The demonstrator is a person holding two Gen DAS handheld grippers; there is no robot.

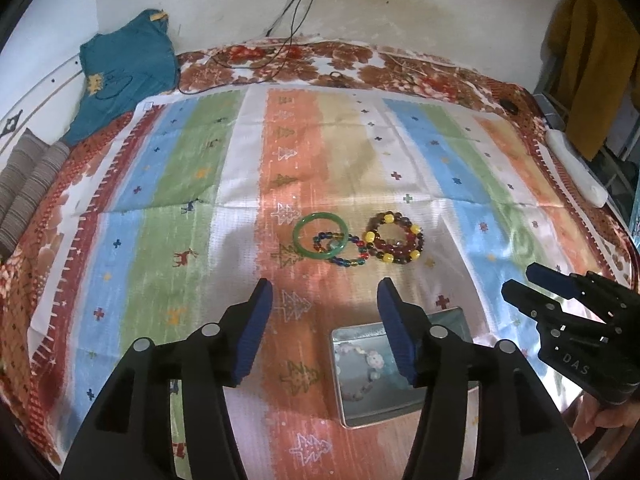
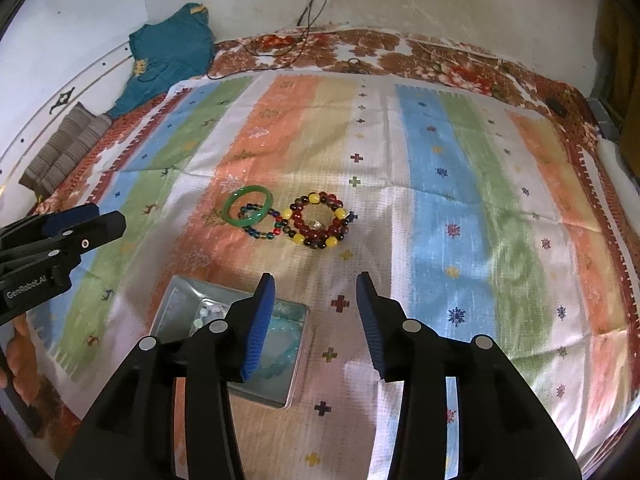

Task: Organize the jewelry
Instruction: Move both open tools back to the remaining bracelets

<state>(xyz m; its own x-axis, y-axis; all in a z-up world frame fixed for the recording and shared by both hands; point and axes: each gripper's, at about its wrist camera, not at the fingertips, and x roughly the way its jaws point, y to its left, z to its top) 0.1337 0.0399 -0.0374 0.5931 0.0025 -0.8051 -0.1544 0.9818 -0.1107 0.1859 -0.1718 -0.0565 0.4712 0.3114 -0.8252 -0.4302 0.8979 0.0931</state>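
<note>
Three bracelets lie together on the striped cloth (image 1: 224, 168) ahead of both your grippers: a green bangle (image 1: 319, 234), a thin bracelet of small mixed-colour beads (image 1: 344, 249) overlapping it, and a thick red and yellow beaded bracelet (image 1: 394, 239) just to the right of those. In your right wrist view the same trio shows as bangle (image 2: 249, 209), thin bracelet (image 2: 262, 224) and red and yellow bracelet (image 2: 318, 220), all beyond your fingertips and a little left of centre.

Your left gripper (image 1: 326, 302) has its jaws apart with nothing between them; only cloth shows in the gap. The bangle sits past the tips, roughly in line with that gap. Your right gripper (image 2: 316, 294) also stands apart and empty, and the red and yellow bracelet lies straight ahead of its opening, not touched.

Closer to you sits an open metal tin (image 1: 352, 408), partly hidden behind your left gripper's right finger. It holds a pale beaded bracelet (image 1: 366, 368). From the right wrist the tin (image 2: 298, 364) lies below and left of your fingers, with pale bluish pieces (image 2: 282, 346) inside; what they are is too blurred to tell. The tin and the three bracelets are well apart.
</note>
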